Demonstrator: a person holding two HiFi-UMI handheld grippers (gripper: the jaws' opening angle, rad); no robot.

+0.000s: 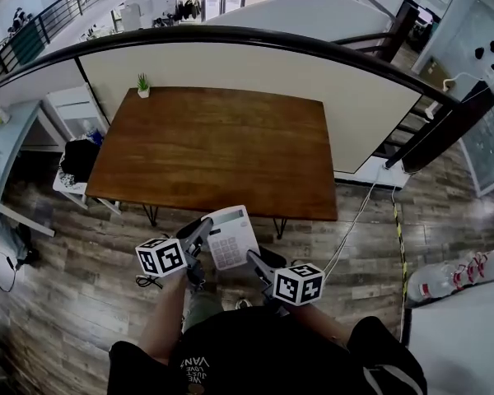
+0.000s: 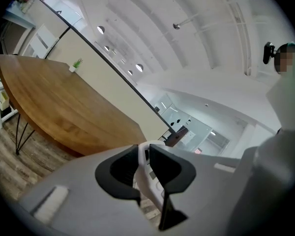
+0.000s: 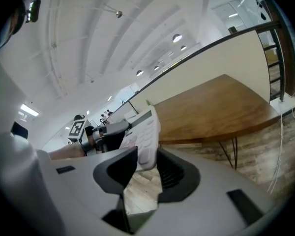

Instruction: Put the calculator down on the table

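Observation:
A white calculator (image 1: 230,235) hangs in the air just short of the near edge of the brown wooden table (image 1: 214,151). My left gripper (image 1: 204,225) is shut on its left edge, and my right gripper (image 1: 253,259) is shut on its lower right corner. In the left gripper view the calculator's white edge (image 2: 146,173) is clamped between the dark jaws, with the table (image 2: 54,112) ahead on the left. In the right gripper view the calculator (image 3: 145,132) tilts up from the jaws, keys showing, with the table (image 3: 221,107) beyond.
A small potted plant (image 1: 142,83) stands at the table's far left corner. A cream partition with a dark handrail (image 1: 313,44) curves behind the table. A white cable (image 1: 358,220) trails over the wood floor at right. White furniture (image 1: 70,179) crowds the table's left side.

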